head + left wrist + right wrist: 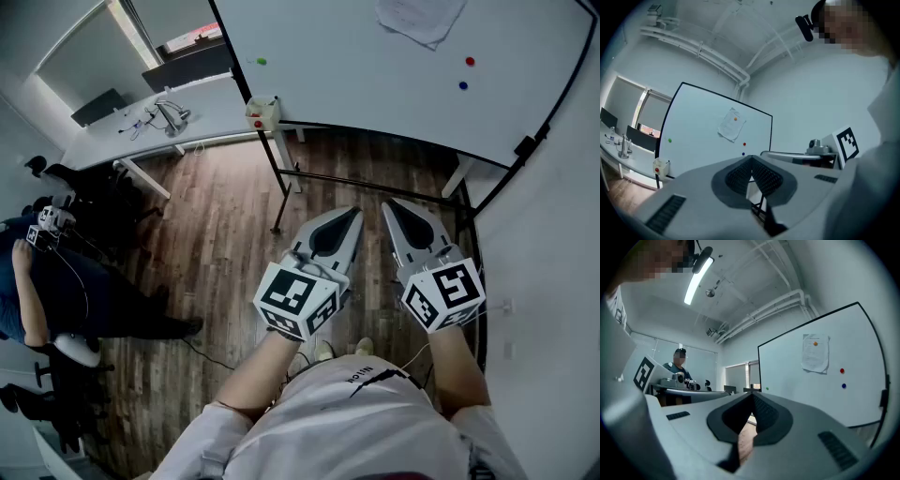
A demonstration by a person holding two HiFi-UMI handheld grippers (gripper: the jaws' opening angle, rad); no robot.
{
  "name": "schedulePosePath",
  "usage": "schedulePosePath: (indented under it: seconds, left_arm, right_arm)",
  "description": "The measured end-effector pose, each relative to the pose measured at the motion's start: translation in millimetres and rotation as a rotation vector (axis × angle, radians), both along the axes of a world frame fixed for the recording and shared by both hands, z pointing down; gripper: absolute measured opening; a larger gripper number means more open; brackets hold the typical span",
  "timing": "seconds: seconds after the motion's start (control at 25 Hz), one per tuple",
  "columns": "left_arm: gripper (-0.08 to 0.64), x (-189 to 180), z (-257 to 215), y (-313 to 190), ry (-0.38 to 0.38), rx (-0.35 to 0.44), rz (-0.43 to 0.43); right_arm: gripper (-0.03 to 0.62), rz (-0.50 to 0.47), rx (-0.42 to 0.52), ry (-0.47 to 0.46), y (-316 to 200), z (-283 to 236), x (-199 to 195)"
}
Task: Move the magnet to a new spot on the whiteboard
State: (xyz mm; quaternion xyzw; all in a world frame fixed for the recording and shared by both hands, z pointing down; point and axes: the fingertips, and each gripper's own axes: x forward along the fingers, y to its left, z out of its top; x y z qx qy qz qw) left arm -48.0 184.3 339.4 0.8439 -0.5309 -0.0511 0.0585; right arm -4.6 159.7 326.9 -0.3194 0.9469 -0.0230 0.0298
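The whiteboard (pixel 375 66) stands ahead of me on a black-framed stand. It carries a green magnet (pixel 261 62), a red magnet (pixel 470 62) and a blue magnet (pixel 462 85). A sheet of paper (pixel 420 19) is pinned by an orange magnet (pixel 815 344). My left gripper (pixel 354 214) and right gripper (pixel 387 204) are held side by side low over the floor, well short of the board. Both are shut with nothing between their jaws. The same magnets show in the left gripper view: green (pixel 670 139), red (pixel 744 144), blue (pixel 743 153).
A small holder (pixel 263 113) with a red item hangs at the board's lower left corner. A white desk (pixel 169 117) with cables stands at the left, and a seated person (pixel 37 291) is further left. The board's stand legs (pixel 281 187) cross the wooden floor; a wall runs along the right.
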Motion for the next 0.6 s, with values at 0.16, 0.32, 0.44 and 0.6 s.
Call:
schedulePosePath:
  seconds: [0.16,0.32,0.44,0.6]
  left_arm:
    - [0.011,7.0,-0.1,-1.4,0.003,-0.003,0.002]
    - [0.011,13.5,2.7,-0.8,0.008,-0.006,-0.002]
    - [0.011,17.3,6.8,-2.0,0.012,-0.01,-0.012]
    - [0.011,5.1,2.4,-8.5,0.013,0.002,-0.055]
  right_arm:
    - [0.012,-0.004,-0.001,-0.003,-0.3,-2.0,6.2]
    - [0.012,-0.009,-0.02,-0.029,-0.8,-1.9,15.0]
    - [0.012,-0.013,-0.035,-0.037,-3.6,2.4,23.3]
    - [0.012,-0.015,-0.04,-0.054,-11.9,-0.4,31.6]
